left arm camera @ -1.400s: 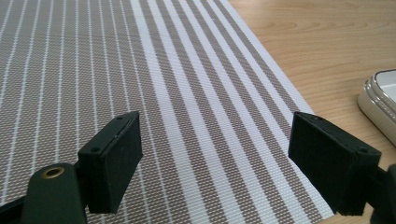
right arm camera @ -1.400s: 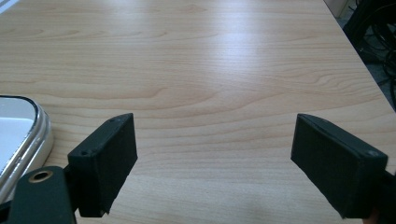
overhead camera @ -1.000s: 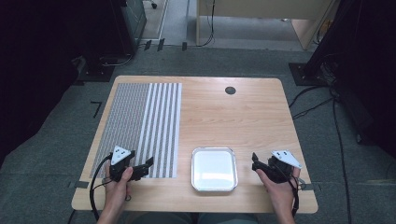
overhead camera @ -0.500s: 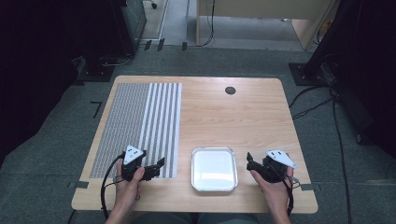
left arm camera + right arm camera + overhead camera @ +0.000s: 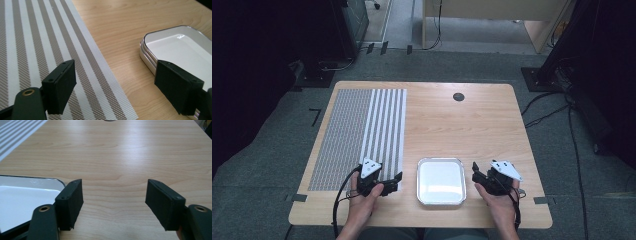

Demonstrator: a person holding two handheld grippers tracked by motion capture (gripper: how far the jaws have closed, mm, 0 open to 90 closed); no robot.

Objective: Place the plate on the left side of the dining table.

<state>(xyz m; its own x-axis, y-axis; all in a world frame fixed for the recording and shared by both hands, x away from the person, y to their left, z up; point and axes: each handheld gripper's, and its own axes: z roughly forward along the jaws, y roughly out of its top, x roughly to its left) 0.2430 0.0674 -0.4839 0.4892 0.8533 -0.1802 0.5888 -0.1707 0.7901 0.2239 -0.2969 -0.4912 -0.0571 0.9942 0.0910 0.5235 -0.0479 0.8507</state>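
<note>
table [image 5: 462, 125]: wood | on it: striped mat [image 5: 362, 135] (left), white tray [image 5: 441, 180]

- Left gripper [image 5: 393, 181]: held low in left hand [image 5: 364, 202], jaws apart, nothing between.
- Right gripper [image 5: 476, 172]: in right hand [image 5: 499, 200], jaws just been closing, nothing between.

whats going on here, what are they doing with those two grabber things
A person sits at a wooden table with a two-jaw gripper in each hand, one on either side of an empty white tray near the front edge. The left gripper hovers over the corner of a striped placemat, jaws open with nothing between them. The right gripper sits just right of the tray; its jaws have just been closing a little but are open, with bare table between them. Nothing is held.
</note>
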